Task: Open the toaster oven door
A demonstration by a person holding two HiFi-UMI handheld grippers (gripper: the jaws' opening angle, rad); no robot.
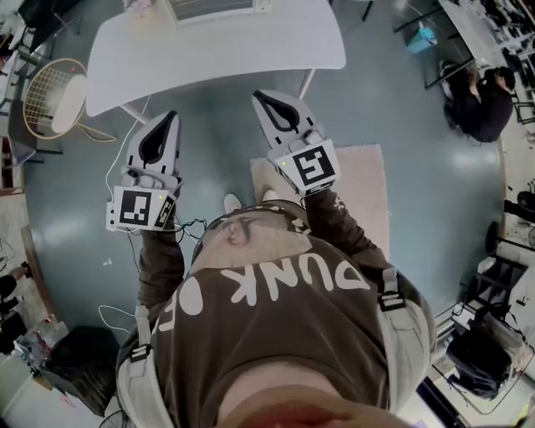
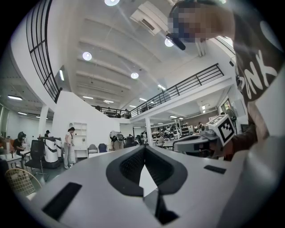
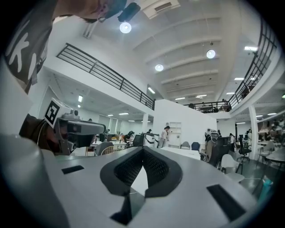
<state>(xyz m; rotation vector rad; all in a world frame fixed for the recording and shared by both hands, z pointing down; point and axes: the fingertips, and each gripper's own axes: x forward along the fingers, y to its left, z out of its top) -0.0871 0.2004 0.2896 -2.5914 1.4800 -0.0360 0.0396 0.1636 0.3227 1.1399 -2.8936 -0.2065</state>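
At the top edge of the head view, a silver box, seemingly the toaster oven (image 1: 213, 8), stands on the far side of a white table (image 1: 209, 54); only its near edge shows. Both grippers hang in the air short of the table's near edge, tips pointing toward it. My left gripper (image 1: 171, 115) is shut and holds nothing. My right gripper (image 1: 257, 94), slightly further forward, is also shut and empty. The two gripper views tilt upward at a large hall and do not show the oven. In them the left gripper's (image 2: 143, 147) and right gripper's (image 3: 142, 149) tips meet.
A wicker chair (image 1: 50, 96) stands left of the table. A beige rug (image 1: 364, 184) lies under the person's feet. A seated person (image 1: 481, 100) is far right, and clutter lines the floor's edges. Table legs (image 1: 307, 82) slant down below the tabletop.
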